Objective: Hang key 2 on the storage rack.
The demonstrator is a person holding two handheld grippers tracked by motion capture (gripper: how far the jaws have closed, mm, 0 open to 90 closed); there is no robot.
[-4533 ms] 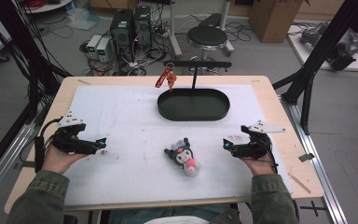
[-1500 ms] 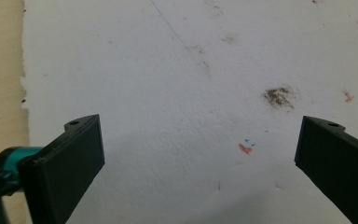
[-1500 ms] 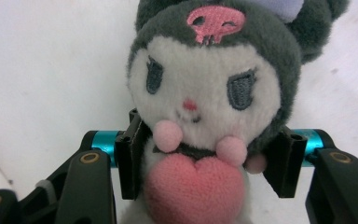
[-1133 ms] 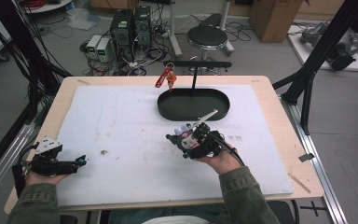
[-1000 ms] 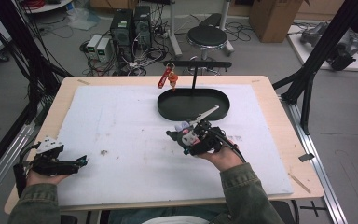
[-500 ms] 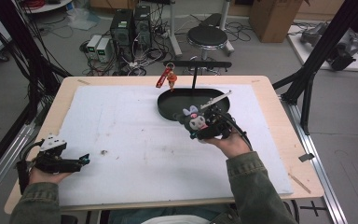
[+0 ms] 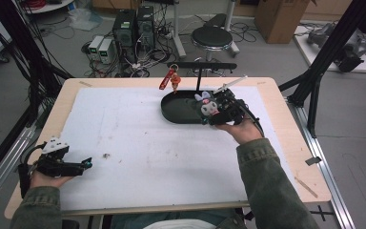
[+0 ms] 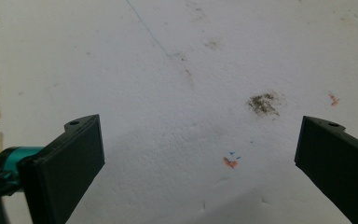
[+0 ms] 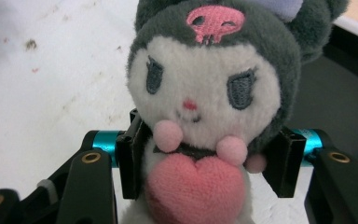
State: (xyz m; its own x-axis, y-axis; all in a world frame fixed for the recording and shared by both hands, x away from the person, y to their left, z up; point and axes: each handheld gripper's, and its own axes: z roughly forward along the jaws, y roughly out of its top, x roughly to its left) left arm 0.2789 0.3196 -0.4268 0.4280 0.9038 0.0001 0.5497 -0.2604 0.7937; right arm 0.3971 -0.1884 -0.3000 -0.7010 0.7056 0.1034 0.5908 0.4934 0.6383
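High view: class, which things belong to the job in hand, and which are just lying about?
In use:
- plush toy, clamped in the right gripper
- black tray, beside the toy

Lying about:
- red key tag hanging on the stand
- left gripper, open, idle
- stool on the floor

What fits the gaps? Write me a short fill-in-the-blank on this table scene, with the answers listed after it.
1. The right tool is shut on the ____ toy.
2. The toy is held over the rim of the black ____.
3. The left tool has its jaws ____, with nothing between them.
4. On its front the toy holds a pink ____.

Missing words: plush; tray; open; heart
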